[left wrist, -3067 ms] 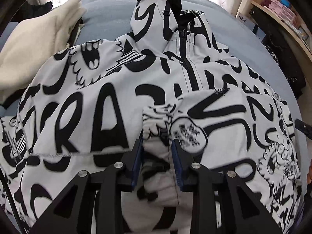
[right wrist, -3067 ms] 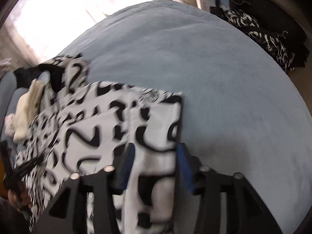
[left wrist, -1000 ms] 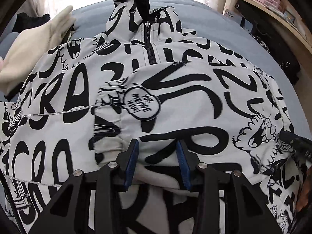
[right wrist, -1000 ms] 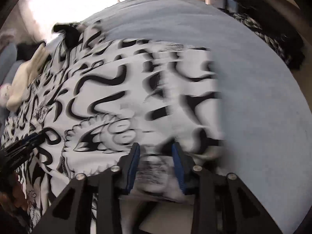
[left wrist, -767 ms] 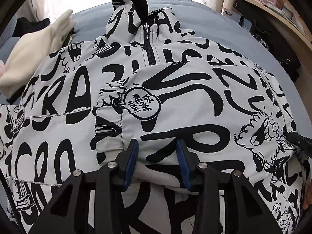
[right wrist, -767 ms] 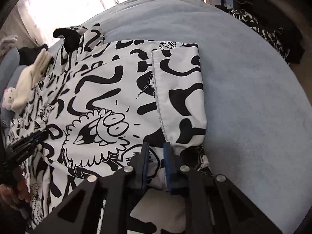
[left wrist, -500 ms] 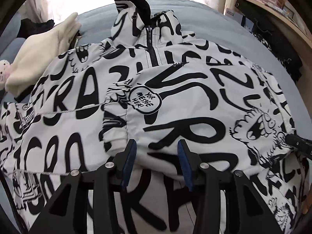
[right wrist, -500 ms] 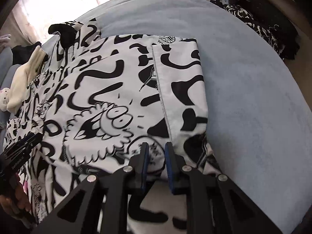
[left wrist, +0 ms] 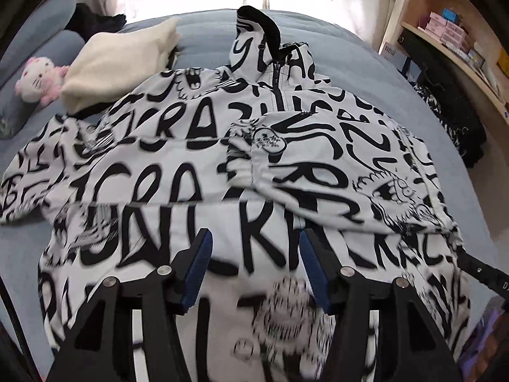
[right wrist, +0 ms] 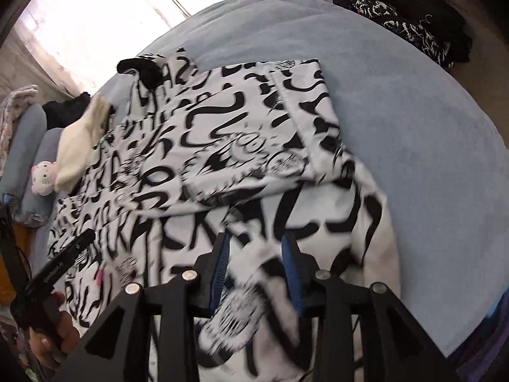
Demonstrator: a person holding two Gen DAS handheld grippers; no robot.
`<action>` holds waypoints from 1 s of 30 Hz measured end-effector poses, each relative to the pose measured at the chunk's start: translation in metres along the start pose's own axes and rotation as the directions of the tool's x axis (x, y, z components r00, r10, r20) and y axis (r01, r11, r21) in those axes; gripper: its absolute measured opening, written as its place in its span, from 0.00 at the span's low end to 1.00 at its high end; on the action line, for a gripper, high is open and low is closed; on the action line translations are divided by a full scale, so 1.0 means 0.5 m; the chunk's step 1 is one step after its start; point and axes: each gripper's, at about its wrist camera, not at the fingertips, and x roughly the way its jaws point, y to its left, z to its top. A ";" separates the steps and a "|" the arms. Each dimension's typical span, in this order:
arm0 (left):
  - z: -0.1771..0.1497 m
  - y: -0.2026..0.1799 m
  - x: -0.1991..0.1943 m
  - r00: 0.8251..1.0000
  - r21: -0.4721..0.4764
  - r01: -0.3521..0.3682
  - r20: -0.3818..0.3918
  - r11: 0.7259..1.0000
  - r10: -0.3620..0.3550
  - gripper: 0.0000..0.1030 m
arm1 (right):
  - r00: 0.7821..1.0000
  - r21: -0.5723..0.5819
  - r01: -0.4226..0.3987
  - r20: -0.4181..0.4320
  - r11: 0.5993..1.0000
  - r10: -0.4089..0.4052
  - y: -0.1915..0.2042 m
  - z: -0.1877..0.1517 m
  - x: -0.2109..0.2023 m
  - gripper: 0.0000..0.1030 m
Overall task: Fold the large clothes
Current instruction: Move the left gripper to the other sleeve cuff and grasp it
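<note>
Now both tongs point(left wrist: 254, 264) point(right wrist: 256, 265) gape — jacket point(left wrist: 222, 172) flat.

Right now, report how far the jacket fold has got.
Done: the black-and-white graffiti-print hooded jacket lies front-up on the blue bed, one sleeve folded across its chest. In hand: nothing; left gripper and right gripper just opened, empty. Left: other sleeve, hood, body folds.

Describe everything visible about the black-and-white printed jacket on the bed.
The jacket is white, thin smooth fabric covered in black graffiti lettering and cartoon faces, with a black-lined hood and black front zipper. It lies spread front-up on the blue bed, one sleeve folded across its chest. A cream garment overlaps its shoulder.
</note>
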 end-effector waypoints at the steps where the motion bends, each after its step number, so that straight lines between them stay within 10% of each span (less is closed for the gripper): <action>1: -0.009 0.007 -0.013 1.000 -0.005 0.009 0.002 1.000 -0.009 0.54 | 1.000 0.002 -0.003 0.004 1.000 0.003 0.009 -0.012 -0.006 0.33; 30: -0.071 0.455 -0.205 0.991 -0.229 -0.070 0.099 0.971 0.095 0.55 | 0.981 -0.392 -0.149 0.059 0.908 0.186 0.569 -0.143 0.017 0.33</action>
